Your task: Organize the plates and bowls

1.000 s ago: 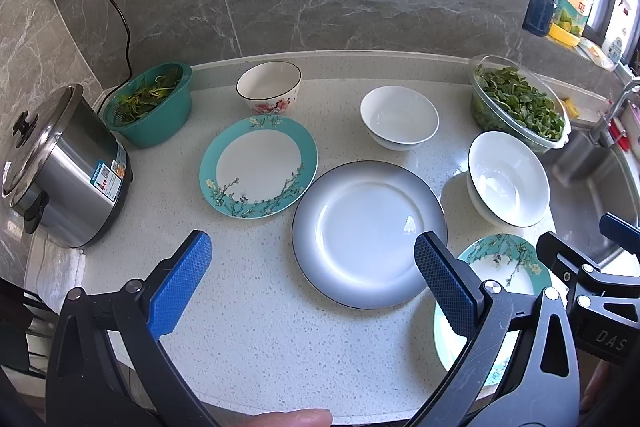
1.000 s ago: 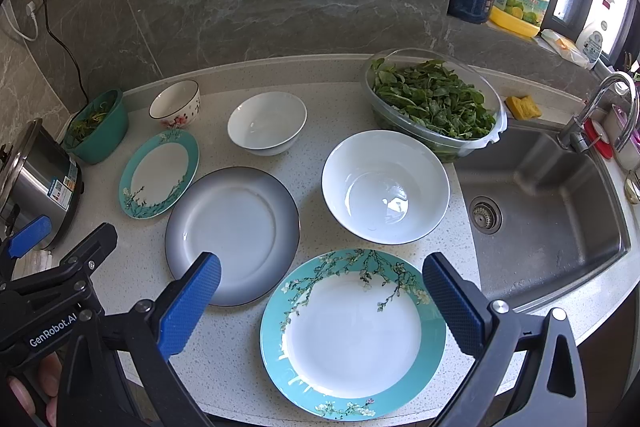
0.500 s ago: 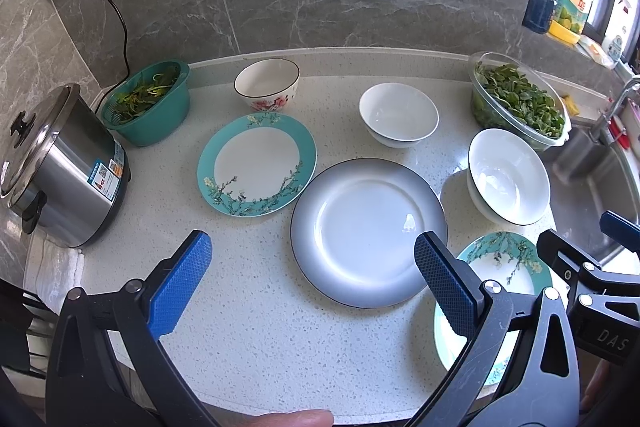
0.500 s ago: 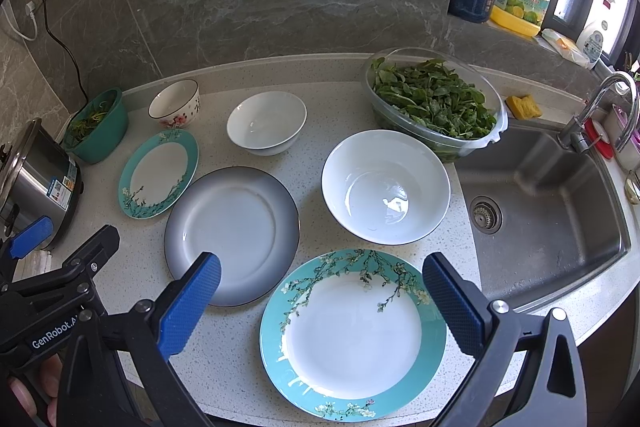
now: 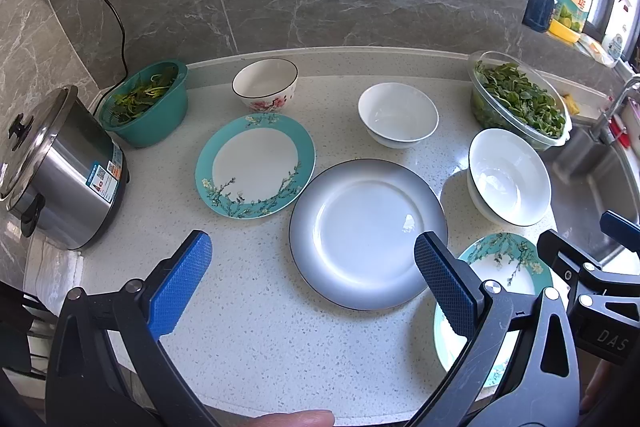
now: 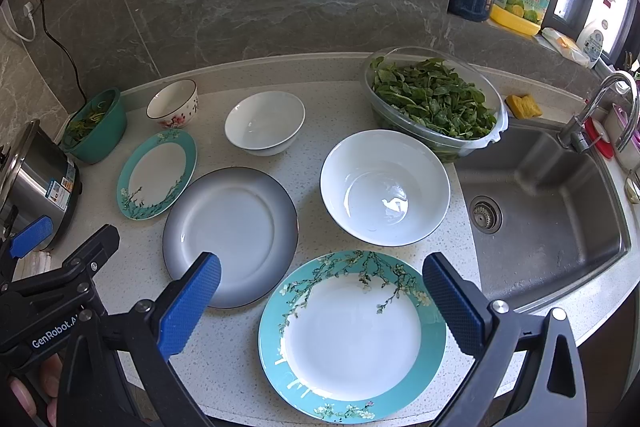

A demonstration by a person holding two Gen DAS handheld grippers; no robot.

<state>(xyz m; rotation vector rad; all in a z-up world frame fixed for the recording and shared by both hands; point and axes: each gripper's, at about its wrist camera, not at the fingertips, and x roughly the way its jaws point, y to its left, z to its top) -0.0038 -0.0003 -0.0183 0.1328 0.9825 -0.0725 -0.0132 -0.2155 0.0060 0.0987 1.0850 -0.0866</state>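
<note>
Your left tool (image 5: 312, 279) moved slightly; the dishes drifted a little toward 6 o'clock in its view.

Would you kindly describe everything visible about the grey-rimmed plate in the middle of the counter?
The grey-rimmed plate is round and glossy, ceramic by its look, with a white centre that fades to dark grey at a thin dark edge. It lies flat and empty on the speckled counter. Its far-left edge meets or slightly overlaps the smaller teal floral plate; I cannot tell which. The large white bowl and the nearer teal floral plate lie close by, apart from it. The tongs do not grip it.
</note>
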